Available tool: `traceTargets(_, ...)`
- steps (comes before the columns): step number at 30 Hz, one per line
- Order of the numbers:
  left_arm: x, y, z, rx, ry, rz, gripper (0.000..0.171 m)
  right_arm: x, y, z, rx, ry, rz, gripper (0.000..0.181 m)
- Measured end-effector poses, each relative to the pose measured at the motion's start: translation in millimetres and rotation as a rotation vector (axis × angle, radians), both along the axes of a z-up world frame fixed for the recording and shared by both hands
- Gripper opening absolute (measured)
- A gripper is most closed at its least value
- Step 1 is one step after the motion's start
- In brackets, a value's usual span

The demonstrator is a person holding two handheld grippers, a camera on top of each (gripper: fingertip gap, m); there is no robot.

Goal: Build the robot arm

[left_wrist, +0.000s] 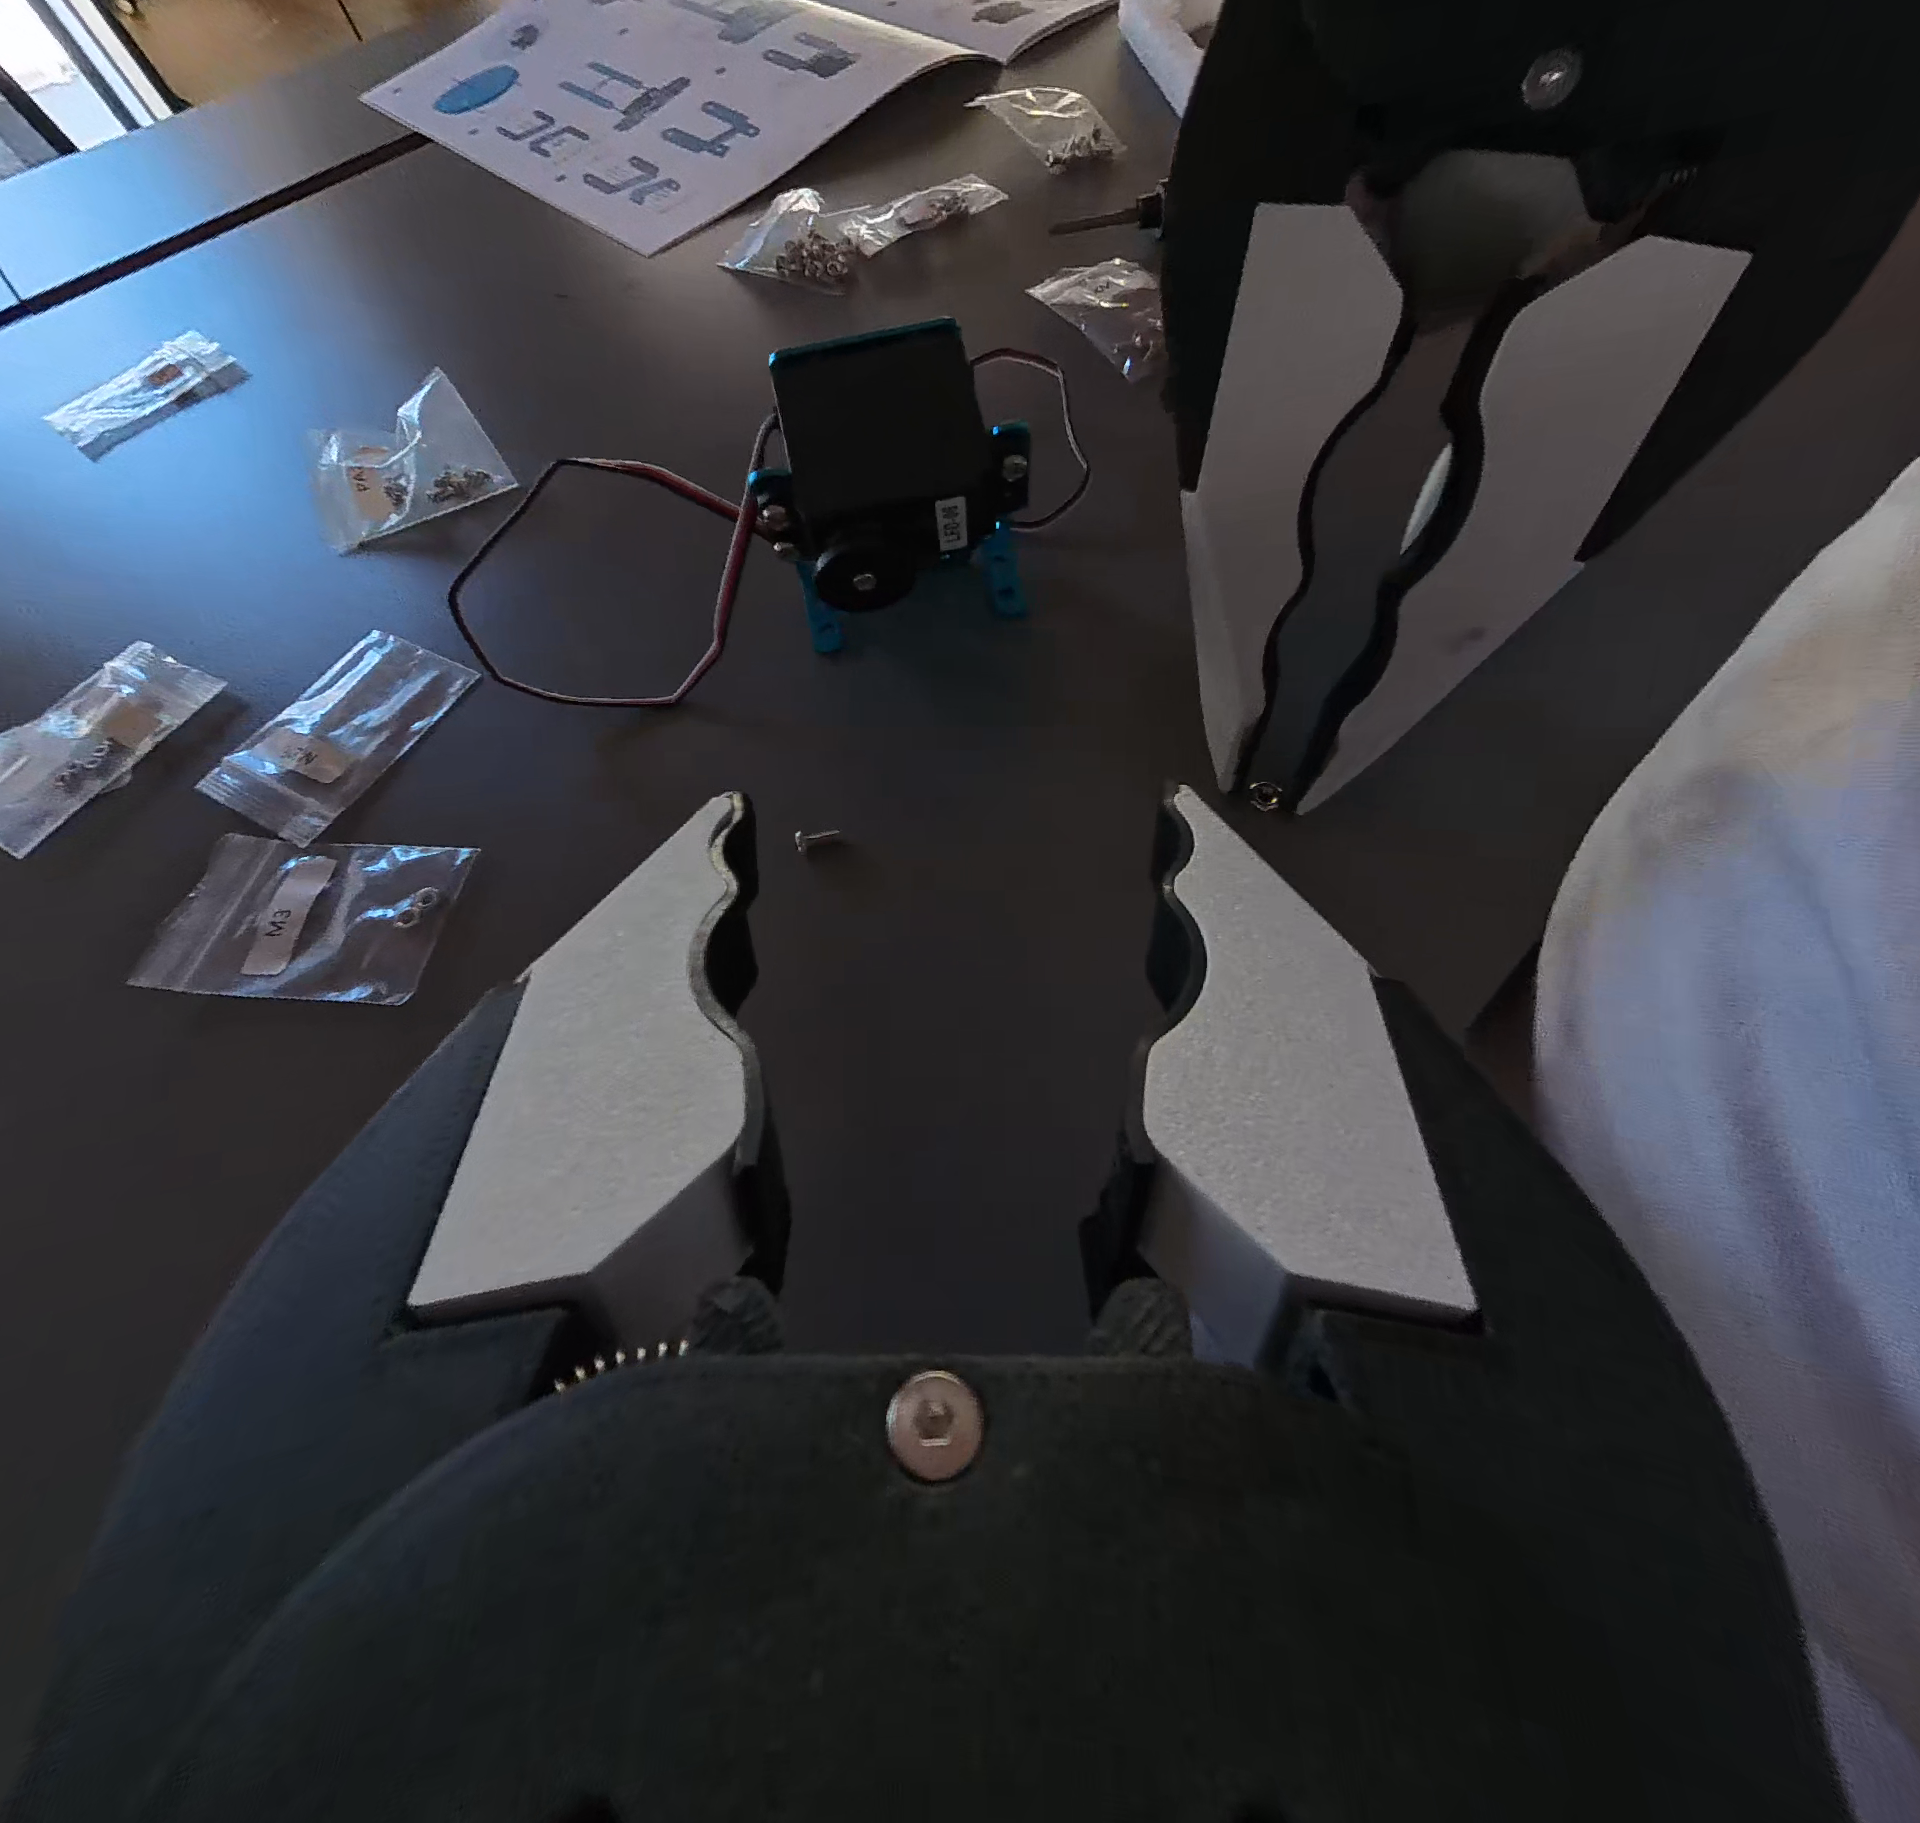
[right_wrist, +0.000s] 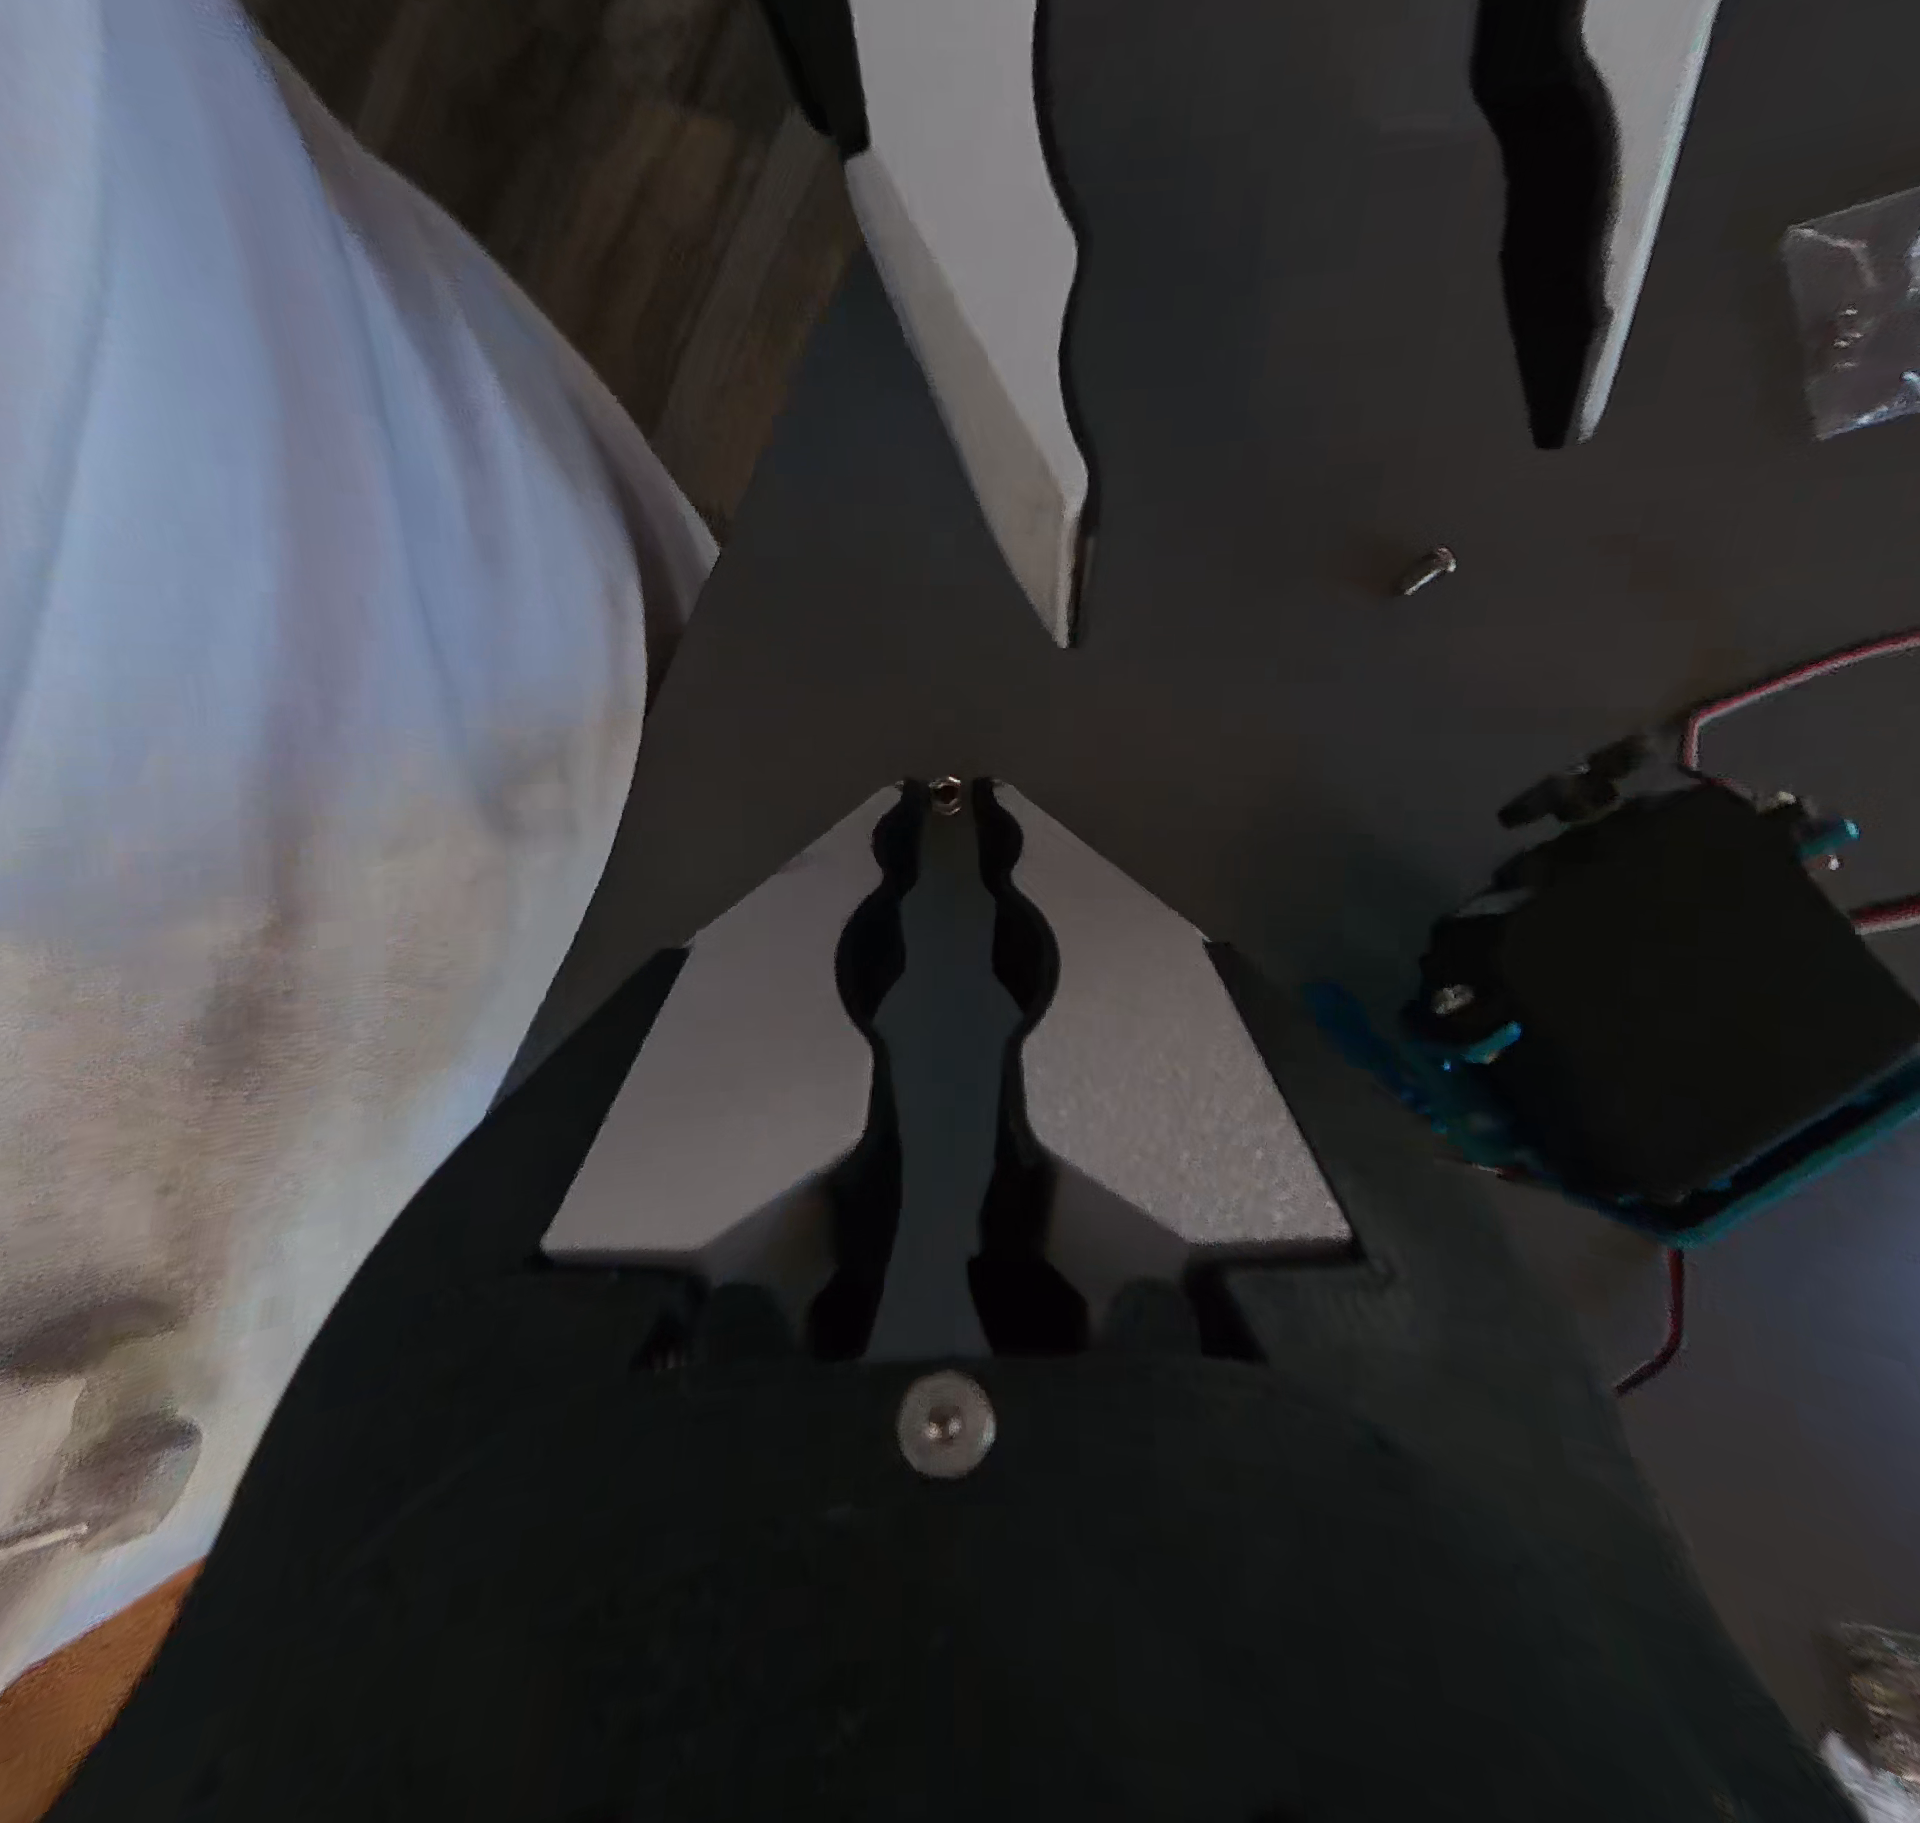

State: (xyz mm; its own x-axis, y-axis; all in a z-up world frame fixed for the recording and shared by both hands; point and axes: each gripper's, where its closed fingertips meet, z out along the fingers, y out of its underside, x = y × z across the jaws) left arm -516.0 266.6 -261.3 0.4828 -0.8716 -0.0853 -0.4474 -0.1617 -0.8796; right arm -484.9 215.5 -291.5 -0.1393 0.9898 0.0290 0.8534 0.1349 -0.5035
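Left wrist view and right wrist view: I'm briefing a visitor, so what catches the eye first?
The black servo in its blue bracket stands mid-table, its red and black wire looping to the left. The right gripper pinches a small metal nut at its tips, just above the dark table. A loose screw lies between the open left gripper's fingers.

Open lane ahead of my left claw [left_wrist: 951,817]

Bare table [left_wrist: 935,1046] between its fingers; loose screw [left_wrist: 816,840], servo [left_wrist: 883,485] beyond, right claw [left_wrist: 1262,794] alongside block me.
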Motion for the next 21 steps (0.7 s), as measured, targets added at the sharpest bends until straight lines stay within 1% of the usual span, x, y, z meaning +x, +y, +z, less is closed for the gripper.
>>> traceTargets(6, 0.7, -1.8, 0.3, -0.006, -0.004, -0.015, 0.076, 3.3, -2.3, -1.3, -0.028, -0.147, 0.084, 0.010)
traceTargets(10, 0.9, -2.6, 0.6, 0.014, 0.002, -0.015, 0.075, 4.8, -1.6, -1.6, -0.024, -0.213, 0.125, 0.009)
traceTargets(14, 0.8, -2.6, 0.8, 0.018, 0.003, -0.013, 0.074, 5.8, -1.7, -1.7, -0.020, -0.259, 0.154, 0.010)
traceTargets(17, 0.7, -2.4, 0.8, 0.018, 0.002, -0.011, 0.073, 7.4, 0.3, -1.9, -0.003, -0.291, 0.174, 0.014)
traceTargets(21, 0.4, -2.1, 1.3, 0.025, 0.001, -0.004, 0.073, 7.0, 1.3, -2.2, 0.010, -0.300, 0.200, 0.011)
